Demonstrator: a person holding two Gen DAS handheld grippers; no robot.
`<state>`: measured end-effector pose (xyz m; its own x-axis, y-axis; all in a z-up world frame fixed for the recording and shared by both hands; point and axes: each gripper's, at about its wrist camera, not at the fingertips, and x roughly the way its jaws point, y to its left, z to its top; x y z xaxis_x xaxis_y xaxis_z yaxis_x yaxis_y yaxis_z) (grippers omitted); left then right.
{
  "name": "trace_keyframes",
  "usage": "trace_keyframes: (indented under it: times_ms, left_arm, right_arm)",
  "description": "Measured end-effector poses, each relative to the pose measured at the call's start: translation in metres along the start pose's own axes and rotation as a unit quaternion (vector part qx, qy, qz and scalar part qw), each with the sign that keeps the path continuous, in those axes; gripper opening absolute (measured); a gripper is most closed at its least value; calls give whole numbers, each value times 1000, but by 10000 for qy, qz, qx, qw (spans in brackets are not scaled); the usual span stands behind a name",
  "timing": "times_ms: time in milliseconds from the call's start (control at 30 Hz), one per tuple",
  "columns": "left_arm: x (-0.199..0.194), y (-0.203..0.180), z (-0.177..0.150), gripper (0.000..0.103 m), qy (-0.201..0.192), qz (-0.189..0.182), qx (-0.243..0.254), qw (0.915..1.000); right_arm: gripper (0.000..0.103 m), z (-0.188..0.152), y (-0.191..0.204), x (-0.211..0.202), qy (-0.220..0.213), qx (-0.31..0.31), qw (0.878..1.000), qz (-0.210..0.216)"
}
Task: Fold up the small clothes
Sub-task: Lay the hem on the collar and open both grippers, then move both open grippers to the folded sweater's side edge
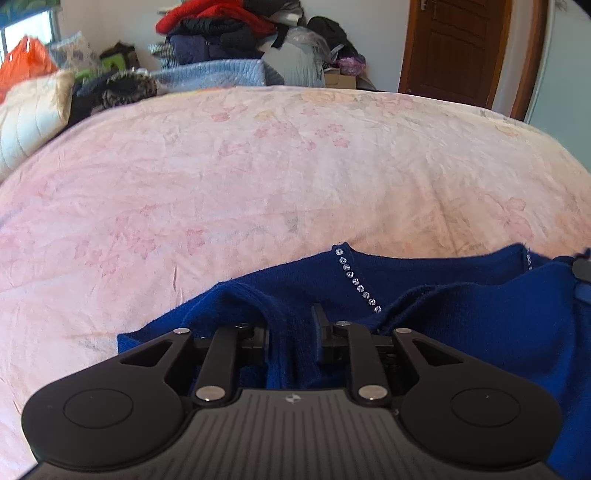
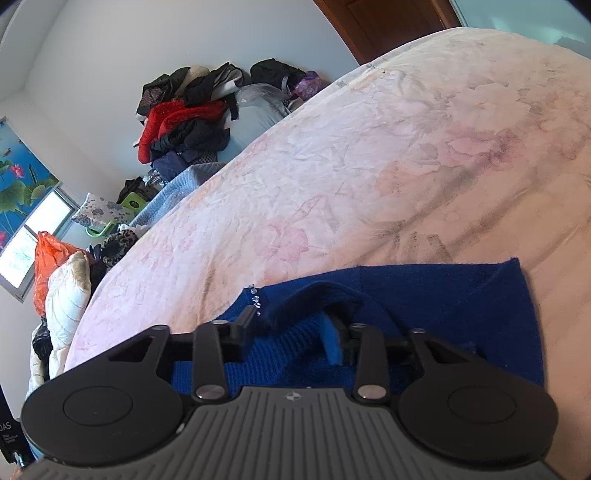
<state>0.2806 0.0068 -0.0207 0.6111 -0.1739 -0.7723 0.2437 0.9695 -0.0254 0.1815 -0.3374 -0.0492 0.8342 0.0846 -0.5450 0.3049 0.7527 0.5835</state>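
Observation:
A dark blue knit top (image 1: 461, 314) with a row of rhinestones (image 1: 356, 282) lies on the pink floral bedspread (image 1: 258, 166). My left gripper (image 1: 291, 332) is shut on a bunched fold of the blue top near its left edge. In the right wrist view the same blue top (image 2: 443, 295) lies on the bedspread (image 2: 369, 166). My right gripper (image 2: 291, 332) has blue knit bunched between its fingers, and the jaws stand partly apart around the thick fold. The right gripper's black tip (image 1: 583, 269) shows at the far right edge of the left wrist view.
A pile of clothes (image 1: 221, 29) in red, black and navy stands beyond the bed's far edge, also seen in the right wrist view (image 2: 184, 125). A cream pillow (image 1: 26, 114) and orange bag (image 1: 22, 62) lie at the left. A brown door (image 1: 454, 48) is at the back right.

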Motion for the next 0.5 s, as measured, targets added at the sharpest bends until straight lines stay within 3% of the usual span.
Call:
trace_keyframes:
  times_ms: [67, 133, 200, 300, 400, 500]
  left_arm:
    - [-1, 19, 8, 33, 156, -254, -479, 9984]
    - [-7, 42, 15, 61, 102, -354, -929, 9950]
    - [-20, 60, 21, 77, -241, 117, -1028, 9943]
    - [-35, 78, 26, 79, -599, 818, -801, 9916]
    - [-42, 95, 22, 79, -562, 827, -845, 9914]
    - [-47, 94, 9, 79, -571, 659, -519, 9948]
  right_arm:
    - [57, 1, 2, -2, -95, -7, 10000, -12]
    - [62, 1, 6, -9, -371, -102, 9991, -197]
    - [61, 0, 18, -15, -621, -454, 9958, -496]
    - [66, -11, 48, -29, -792, -1270, 9874, -518]
    - [71, -31, 89, -42, -835, -2211, 9709, -383]
    - [73, -59, 129, -49, -611, -3109, 9484, -109]
